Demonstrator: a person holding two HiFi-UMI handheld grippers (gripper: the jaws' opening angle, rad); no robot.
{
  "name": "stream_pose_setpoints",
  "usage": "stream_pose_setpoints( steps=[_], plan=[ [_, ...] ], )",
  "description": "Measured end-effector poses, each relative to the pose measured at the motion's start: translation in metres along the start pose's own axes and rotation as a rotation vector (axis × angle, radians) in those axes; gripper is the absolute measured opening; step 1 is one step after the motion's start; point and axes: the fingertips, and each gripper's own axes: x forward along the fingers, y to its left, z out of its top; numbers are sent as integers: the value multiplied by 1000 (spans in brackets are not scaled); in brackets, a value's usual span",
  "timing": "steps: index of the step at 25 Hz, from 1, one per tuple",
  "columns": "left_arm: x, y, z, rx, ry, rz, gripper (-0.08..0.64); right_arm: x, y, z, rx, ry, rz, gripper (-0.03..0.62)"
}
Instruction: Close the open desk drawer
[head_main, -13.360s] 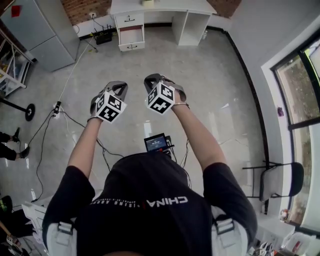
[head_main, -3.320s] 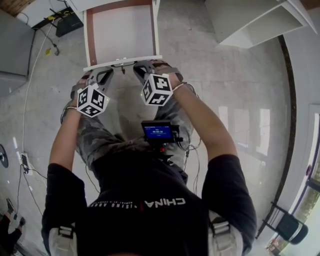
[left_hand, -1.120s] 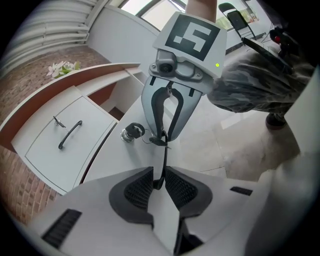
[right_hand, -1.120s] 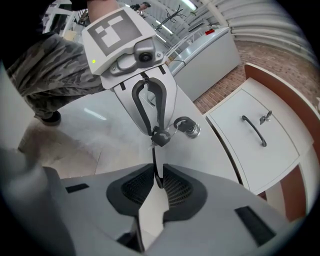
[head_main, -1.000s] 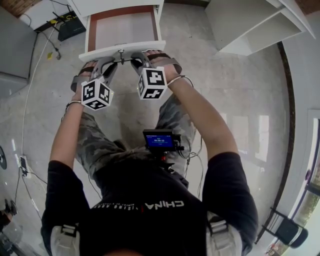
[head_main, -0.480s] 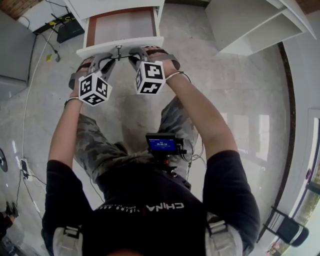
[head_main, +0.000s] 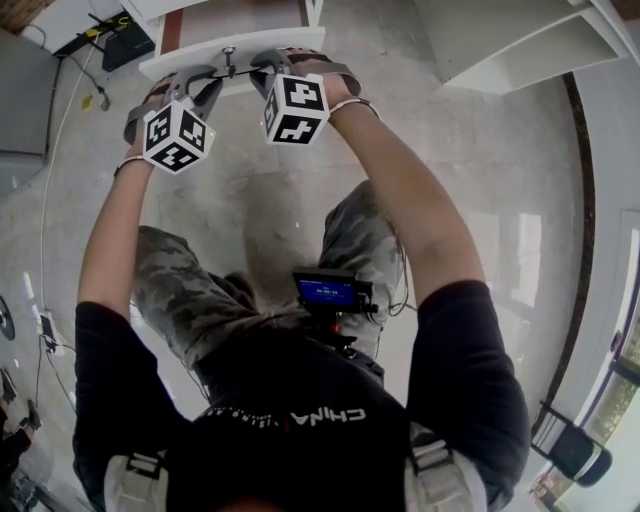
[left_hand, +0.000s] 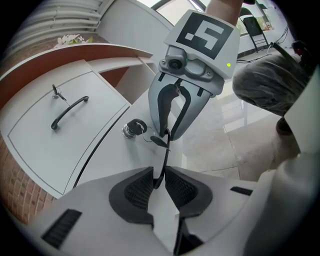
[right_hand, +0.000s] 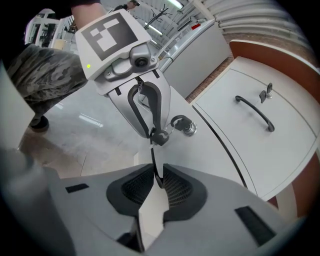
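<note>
The white desk drawer (head_main: 180, 62) stands partly open at the top of the head view, with only a short strip of its brown-edged inside showing. Its thin black handle (left_hand: 163, 157) runs across the white front (left_hand: 107, 160) beside a keyed lock (left_hand: 134, 128). My left gripper (head_main: 205, 78) is shut on the handle's left part (left_hand: 159, 182). My right gripper (head_main: 262, 65) is shut on the same handle (right_hand: 157, 181), close beside the left one. Each gripper faces the other across the handle (right_hand: 152, 135).
Another drawer front (left_hand: 60, 140) with a curved black handle (left_hand: 69, 112) and a key sits shut next to the open one. A black box with cables (head_main: 120, 50) lies on the floor at left, a white open shelf unit (head_main: 520, 40) at right.
The drawer has slid in toward the desk, with less of its inside showing. Both grippers moved forward with the handle, still closed on it.
</note>
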Motion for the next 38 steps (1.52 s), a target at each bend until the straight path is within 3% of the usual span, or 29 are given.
stream_pose_setpoints(
  steps=[22,31,38],
  plan=[
    [68,71,-11,-27,66,21,77,59,-78,-23,39,14,2,64],
    [70,77,-10,-50,91,20,78,59,-84,-22,71,18,12,66],
    [59,65,-9,-95,103,-23,99,53,-77,-21,170,29,51,90]
  ],
)
